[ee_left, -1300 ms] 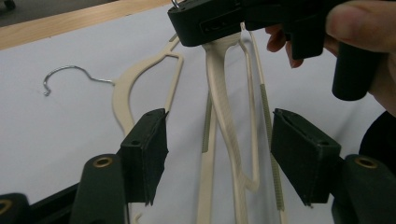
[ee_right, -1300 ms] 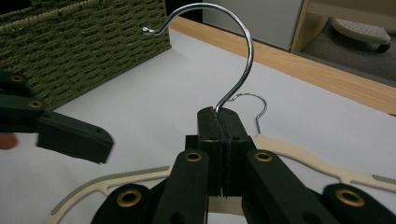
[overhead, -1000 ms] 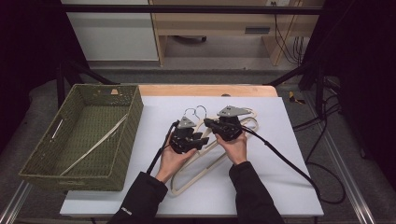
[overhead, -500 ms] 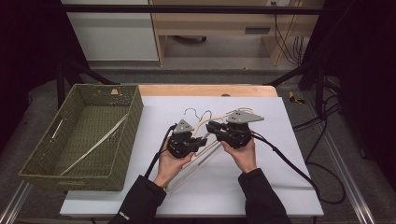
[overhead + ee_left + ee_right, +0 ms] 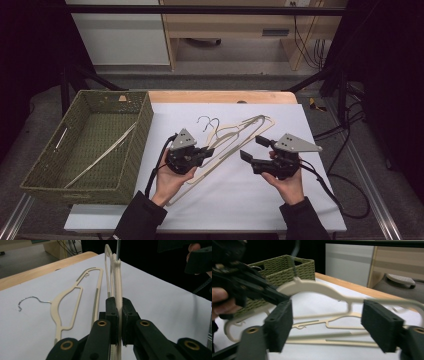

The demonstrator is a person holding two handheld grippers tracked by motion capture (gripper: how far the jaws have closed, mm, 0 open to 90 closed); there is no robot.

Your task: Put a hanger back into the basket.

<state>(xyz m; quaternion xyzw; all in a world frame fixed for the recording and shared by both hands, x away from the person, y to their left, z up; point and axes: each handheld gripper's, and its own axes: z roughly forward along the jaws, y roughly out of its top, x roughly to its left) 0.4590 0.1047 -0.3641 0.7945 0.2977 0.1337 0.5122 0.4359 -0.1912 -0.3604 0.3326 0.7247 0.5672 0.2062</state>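
Left claw (image 5: 209,151): clamped tight on the thin edge of a cream hanger (image 5: 117,277); in the left gripper view the two black jaws press on it from both sides, and the hanger runs straight up and away from them.
Held hanger: lifted off the white counter (image 5: 235,200) at the gripped part; in the high view it slants from near the person's left hand (image 5: 167,182) up toward the wire hooks (image 5: 207,122).
Right claw (image 5: 252,148): wide, nothing between the pads; its jaws have just been opening. It sits well to the right of the left claw, apart from the hangers, pointing toward them.
Right gripper view: the two pads (image 5: 279,322) stand far apart, with a blurred cream hanger (image 5: 317,287) beyond them, gripped at its left end by the other claw (image 5: 272,293).
Second hanger (image 5: 75,295): lies flat on the counter beside the held one, its wire hook pointing left in the left gripper view.
Basket (image 5: 142,125): green woven, at the left edge of the counter, with a pale hanger (image 5: 100,155) lying slantwise inside.
Right hand (image 5: 287,182): holds its gripper above the counter near the right side.
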